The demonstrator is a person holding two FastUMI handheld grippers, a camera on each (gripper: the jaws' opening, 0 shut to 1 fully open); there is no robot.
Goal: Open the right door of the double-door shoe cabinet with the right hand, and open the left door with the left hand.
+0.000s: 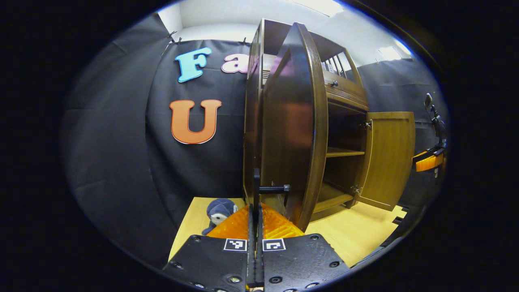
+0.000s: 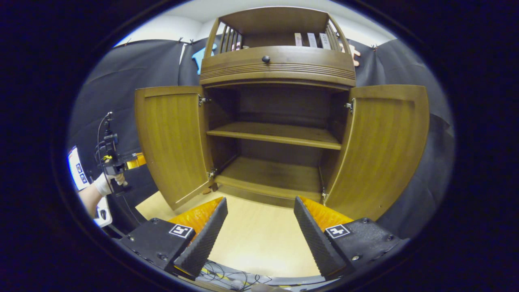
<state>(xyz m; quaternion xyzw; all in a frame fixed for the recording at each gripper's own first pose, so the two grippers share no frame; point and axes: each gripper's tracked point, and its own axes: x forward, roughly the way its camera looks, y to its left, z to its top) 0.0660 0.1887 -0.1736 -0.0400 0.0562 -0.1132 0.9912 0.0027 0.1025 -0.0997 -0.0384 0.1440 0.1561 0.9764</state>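
The dark wooden shoe cabinet (image 2: 279,61) has both doors swung wide, showing two bare shelves. In the left gripper view the left door (image 1: 292,121) stands edge-on right in front of me. My left gripper (image 1: 255,207) is shut on the thin black handle (image 1: 273,188) on the door's outer face. In the right gripper view the left gripper (image 2: 117,162) sits in a gloved hand (image 2: 103,184) at the outer edge of the left door (image 2: 170,142). My right gripper (image 2: 259,202) stands open before the cabinet's middle, holding nothing, well clear of the right door (image 2: 381,146).
A grey-blue plush toy (image 1: 219,213) lies on the light wooden floor (image 2: 259,243) beside the cabinet's left side. Black cloth walls close the booth behind and at both sides. The right door (image 1: 389,158) and the right gripper (image 1: 429,160) show at the far right.
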